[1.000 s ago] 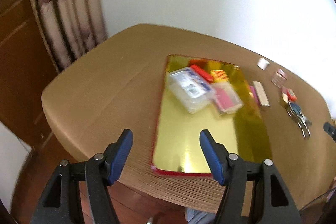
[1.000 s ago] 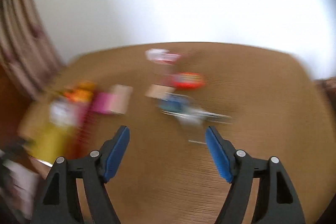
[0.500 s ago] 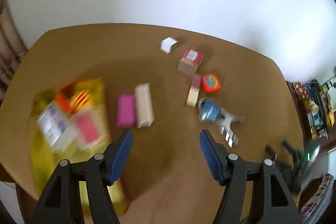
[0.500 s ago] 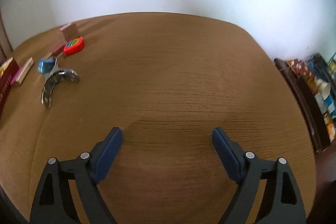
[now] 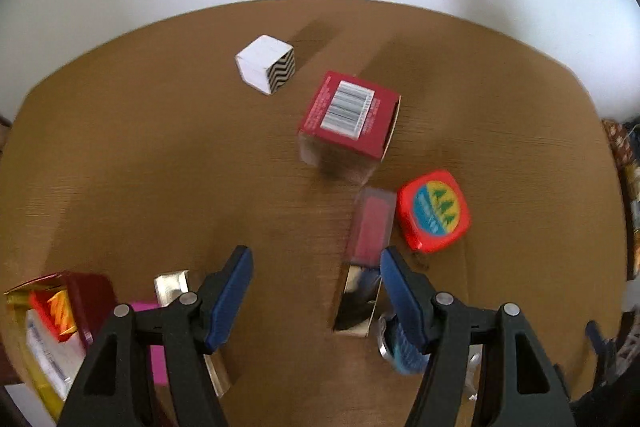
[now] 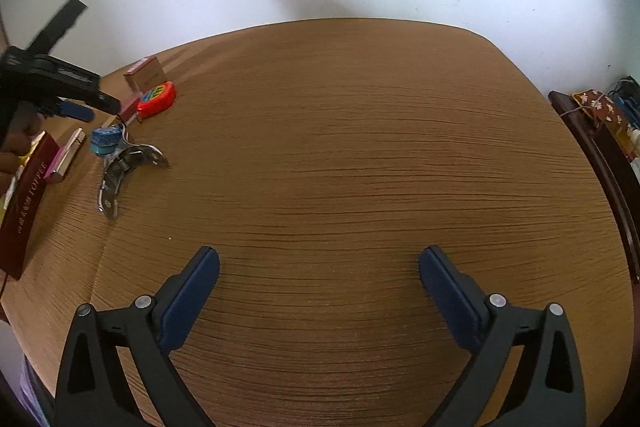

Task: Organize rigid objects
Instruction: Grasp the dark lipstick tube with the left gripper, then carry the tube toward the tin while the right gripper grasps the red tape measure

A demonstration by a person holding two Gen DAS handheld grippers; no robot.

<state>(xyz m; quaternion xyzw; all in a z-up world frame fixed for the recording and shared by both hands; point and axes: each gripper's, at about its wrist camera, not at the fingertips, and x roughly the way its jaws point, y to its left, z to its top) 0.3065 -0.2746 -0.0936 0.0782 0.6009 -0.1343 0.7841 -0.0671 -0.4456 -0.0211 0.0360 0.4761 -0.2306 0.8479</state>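
Hovering over the clutter, your left claw (image 5: 316, 289) sits half open and empty above the tabletop (image 5: 160, 155), the gold-ended lipstick box (image 5: 362, 269) just inside its right finger, the red tape measure (image 5: 434, 209) beside that. Your right claw (image 6: 320, 277) has just been opening, now wide with nothing between its fingers.

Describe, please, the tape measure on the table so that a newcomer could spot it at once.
Start from the brown wooden table and find the loose cluster of small boxes toward its far side. Just nearer than the red barcoded box, touching a slim pink box, lies the tape measure. It alone is a rounded, bright orange-red case, with a blue-and-yellow label showing green trees.
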